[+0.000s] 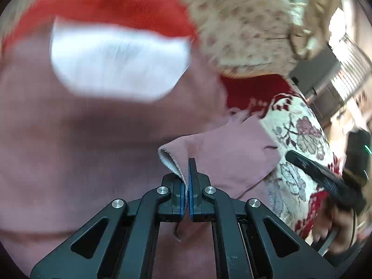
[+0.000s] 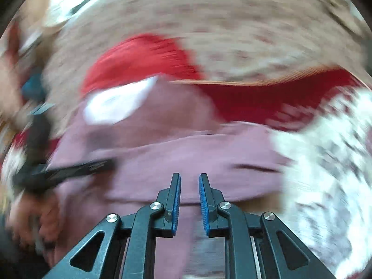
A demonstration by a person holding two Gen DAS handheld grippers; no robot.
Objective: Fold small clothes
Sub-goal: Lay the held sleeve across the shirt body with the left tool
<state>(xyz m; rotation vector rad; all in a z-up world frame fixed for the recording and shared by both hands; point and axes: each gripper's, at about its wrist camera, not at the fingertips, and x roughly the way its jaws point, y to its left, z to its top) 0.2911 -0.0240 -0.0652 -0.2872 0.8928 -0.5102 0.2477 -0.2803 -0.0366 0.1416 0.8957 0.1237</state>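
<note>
Mauve garment [image 1: 69, 151] edge pinched in left tool [image 1: 188, 176]; right tool [image 2: 189, 186] narrowly parted, empty.

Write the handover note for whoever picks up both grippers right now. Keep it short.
Left gripper: jaws shut on a folded-up edge of the mauve garment, pale lining showing at the pinch.
Right gripper: jaws open, nothing between them, hovering over the same garment; this view is heavily motion-blurred.
Layout: the garment lies spread on the floral bedcover, with a white patch on its far part, a red cloth behind it and a beige dotted cloth further back.
Done: one edge lifted.
Left: carry the fold over, flatten it, and finish the remaining folds. How far the folding has got cannot be told.
</note>
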